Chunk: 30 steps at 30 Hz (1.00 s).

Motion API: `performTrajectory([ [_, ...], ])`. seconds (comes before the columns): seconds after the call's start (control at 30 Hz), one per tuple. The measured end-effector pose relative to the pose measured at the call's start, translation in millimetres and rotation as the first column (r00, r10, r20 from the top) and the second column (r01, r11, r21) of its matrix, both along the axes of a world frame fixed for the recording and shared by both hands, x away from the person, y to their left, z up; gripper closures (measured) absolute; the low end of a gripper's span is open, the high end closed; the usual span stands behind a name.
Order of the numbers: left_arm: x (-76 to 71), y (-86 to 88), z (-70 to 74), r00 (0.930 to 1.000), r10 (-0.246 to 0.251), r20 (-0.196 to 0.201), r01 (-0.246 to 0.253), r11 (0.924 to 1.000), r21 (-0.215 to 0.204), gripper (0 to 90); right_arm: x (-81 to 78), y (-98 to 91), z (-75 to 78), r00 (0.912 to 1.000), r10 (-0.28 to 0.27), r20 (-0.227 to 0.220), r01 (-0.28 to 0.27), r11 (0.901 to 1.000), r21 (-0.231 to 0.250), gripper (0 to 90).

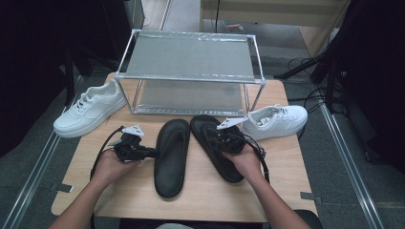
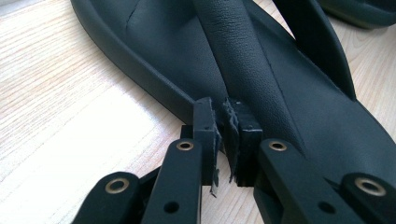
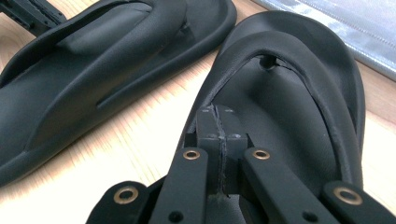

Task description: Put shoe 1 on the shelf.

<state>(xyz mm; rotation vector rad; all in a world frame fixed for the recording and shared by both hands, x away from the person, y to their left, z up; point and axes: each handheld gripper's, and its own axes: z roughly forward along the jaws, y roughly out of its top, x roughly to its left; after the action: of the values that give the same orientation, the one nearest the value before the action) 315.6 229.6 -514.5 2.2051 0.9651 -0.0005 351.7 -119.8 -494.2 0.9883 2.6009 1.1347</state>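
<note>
Nearest, both forearms reach in over the table (image 1: 143, 200); each hand carries a gripper.

Left gripper (image 1: 143, 152) lies low at the left edge of the left sandal (image 1: 172, 155); in the left gripper view its jaws are pinched on that sandal's strap (image 2: 233, 70), the worn pads nearly meeting with the strap end squeezed between them; sandal flat on the table, not lifted.

Right gripper (image 1: 224, 140) sits over the right sandal (image 1: 217, 145); in the right gripper view the jaws are clenched tight together at the strap (image 3: 303, 88) edge; a thin sliver of strap may be caught between the pads, but I cannot tell for sure; sandal flat too.

The two sandals lie side by side, toes toward the rack (image 1: 191, 71), close but apart.

Further out: one white sneaker (image 1: 90, 112) at the left of the rack, another (image 1: 277, 119) at its right, both on the table; rack's two shelves bare.

Judgement: likely shoes are to go on the rack; early stage; sandals gripped or nearly so, nothing shelved; lifting, placing both sandals, then both sneakers, remain.
</note>
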Motion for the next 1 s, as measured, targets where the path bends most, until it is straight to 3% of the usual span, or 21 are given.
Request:
performTrajectory([
  [0.13, -0.6, -3.3, -0.3, 0.9998, -0.012, -0.016, 0.012, 0.9999, -0.011, 83.9, -1.0, 2.6, -0.2, 0.9999, 0.009, -0.005, -0.009, 1.0, 0.004, 90.0],
  [0.57, -6.5, -29.5, -1.2, 0.9959, -0.09, -0.012, 0.09, 0.9958, -0.018, 82.4, -0.2, 3.3, -1.2, 0.9998, 0.014, -0.014, -0.014, 0.9997, 0.021, 90.0],
  [0.77, -7.4, -41.9, -4.1, 0.9924, -0.117, -0.036, 0.115, 0.9917, -0.056, 83.6, 0.4, 3.7, -1.9, 0.9997, 0.014, -0.019, -0.013, 0.9994, 0.032, 90.0],
  [1.0, -9.6, -52.4, -4.4, 0.9903, -0.135, -0.035, 0.132, 0.9894, -0.06, 83.4, 1.0, 3.0, -2.5, 0.9995, 0.009, -0.031, -0.007, 0.999, 0.043, 89.5],
])
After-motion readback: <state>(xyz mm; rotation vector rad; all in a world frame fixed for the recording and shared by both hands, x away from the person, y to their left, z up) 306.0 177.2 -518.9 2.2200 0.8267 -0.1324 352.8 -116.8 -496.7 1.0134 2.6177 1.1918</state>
